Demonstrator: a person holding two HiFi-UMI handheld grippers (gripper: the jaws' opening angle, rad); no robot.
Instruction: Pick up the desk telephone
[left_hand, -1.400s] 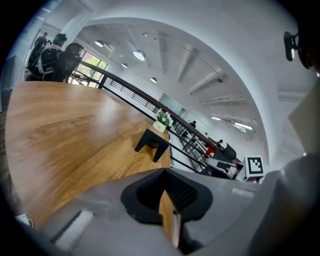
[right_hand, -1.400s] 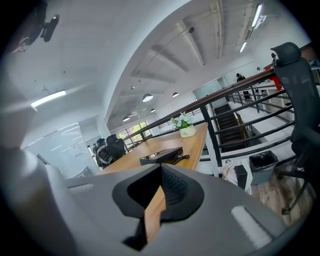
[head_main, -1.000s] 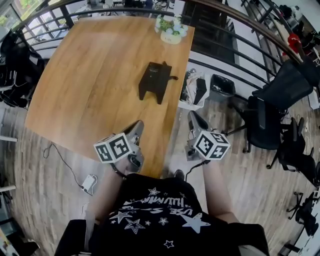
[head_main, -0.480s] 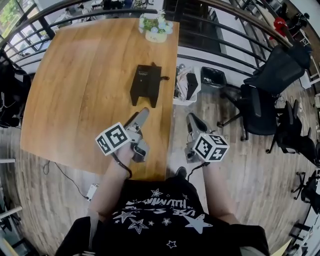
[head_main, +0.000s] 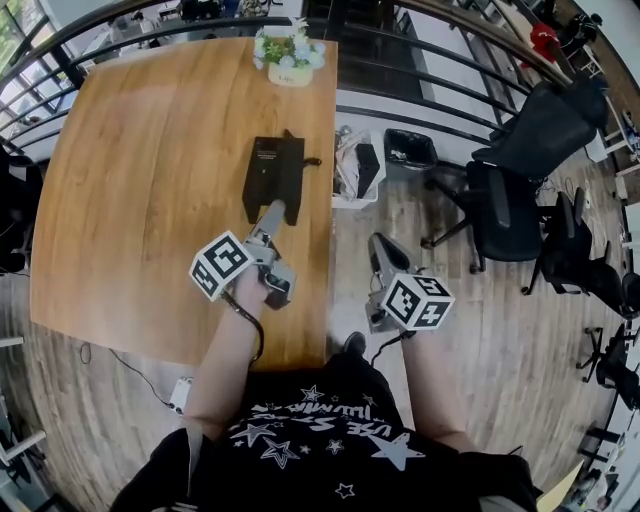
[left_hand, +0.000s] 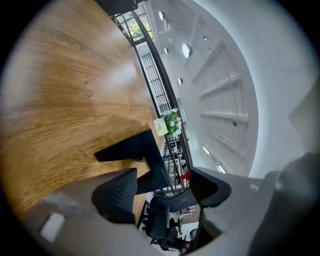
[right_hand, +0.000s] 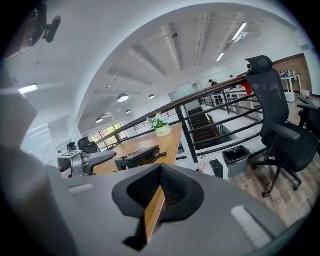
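Black desk telephone (head_main: 272, 180) on wooden surface (head_main: 150, 200) — untouched.
Empty left tongs (head_main: 272, 213) just been opening wide, tips just below it; right tongs (head_main: 380, 245) pressed together.

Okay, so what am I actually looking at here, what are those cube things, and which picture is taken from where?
There is no robot here. A person holds a hand-held claw in each hand, and the cubes with square patterns are part of those claws. The head view comes from a camera on the person's head, looking steeply down. The other two come from a camera riding on each claw, looking along its jaws.

On the wooden table sit a black desk telephone and, at the far edge, a small pot of flowers.

The left claw reaches over the table, its tips close to the telephone's near end. Its jaws have just been opening and stand apart, with nothing gripped between them. The right claw hangs beside the table, over the floor, with its jaws together and holding nothing.
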